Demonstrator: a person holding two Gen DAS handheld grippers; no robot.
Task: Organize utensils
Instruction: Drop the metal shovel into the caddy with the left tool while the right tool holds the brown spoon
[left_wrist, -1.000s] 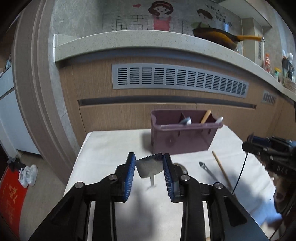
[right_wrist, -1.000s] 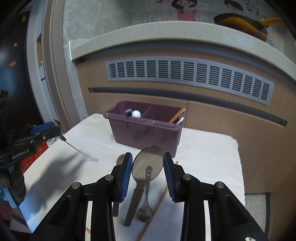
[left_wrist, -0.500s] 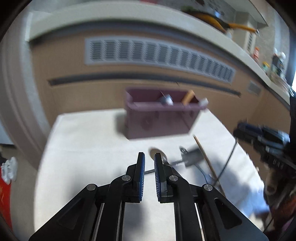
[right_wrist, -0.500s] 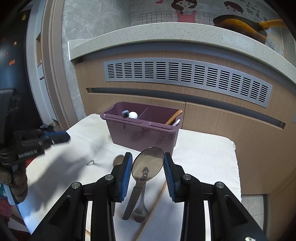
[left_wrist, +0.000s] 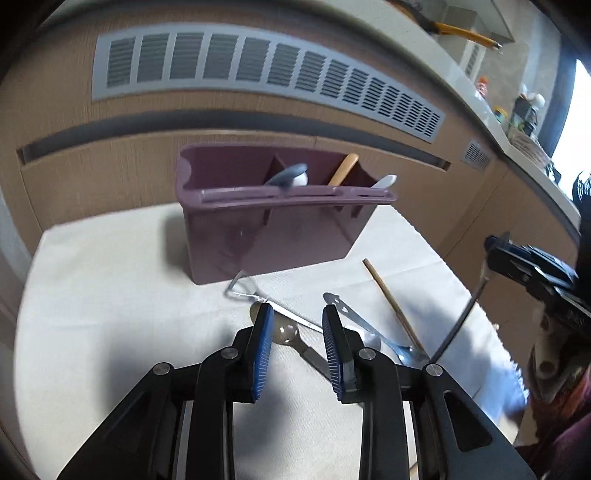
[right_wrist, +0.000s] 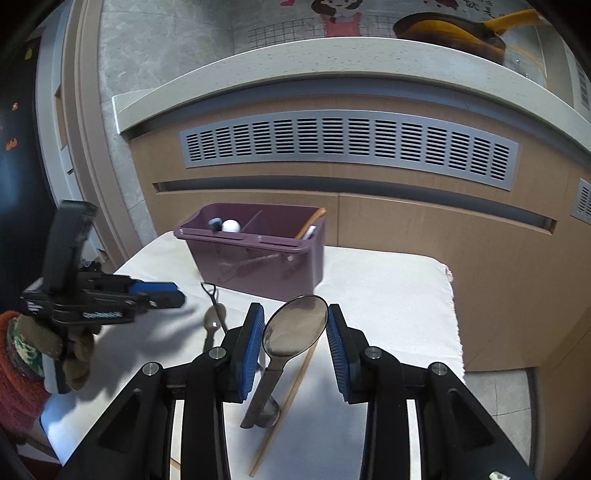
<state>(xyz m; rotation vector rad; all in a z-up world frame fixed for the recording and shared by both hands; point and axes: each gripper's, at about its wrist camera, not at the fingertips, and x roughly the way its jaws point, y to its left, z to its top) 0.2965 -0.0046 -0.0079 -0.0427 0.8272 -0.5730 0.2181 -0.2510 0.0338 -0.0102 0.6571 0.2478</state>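
A purple divided caddy (left_wrist: 273, 229) stands at the back of the white-clothed table and holds several utensils; it also shows in the right wrist view (right_wrist: 258, 251). My left gripper (left_wrist: 297, 319) is open and empty, low over a small spoon (left_wrist: 291, 336) and a thin metal spatula (left_wrist: 258, 295) lying in front of the caddy. My right gripper (right_wrist: 295, 325) is shut on a large metal spoon (right_wrist: 291, 328), bowl up, handle hanging down. In the left wrist view the right gripper (left_wrist: 517, 258) is at the right with that spoon's dark handle (left_wrist: 458, 317) below it.
A wooden chopstick (left_wrist: 391, 302) and another metal spoon (left_wrist: 369, 328) lie on the cloth (left_wrist: 110, 295) right of my left gripper. A wooden cabinet front with a grey vent (right_wrist: 347, 147) rises behind the table. The table's right edge (right_wrist: 454, 314) drops to the floor.
My left gripper let go of the metal spatula, which now lies on the cloth; it closed briefly, then opened again lower over the utensils. The right gripper kept its spoon.
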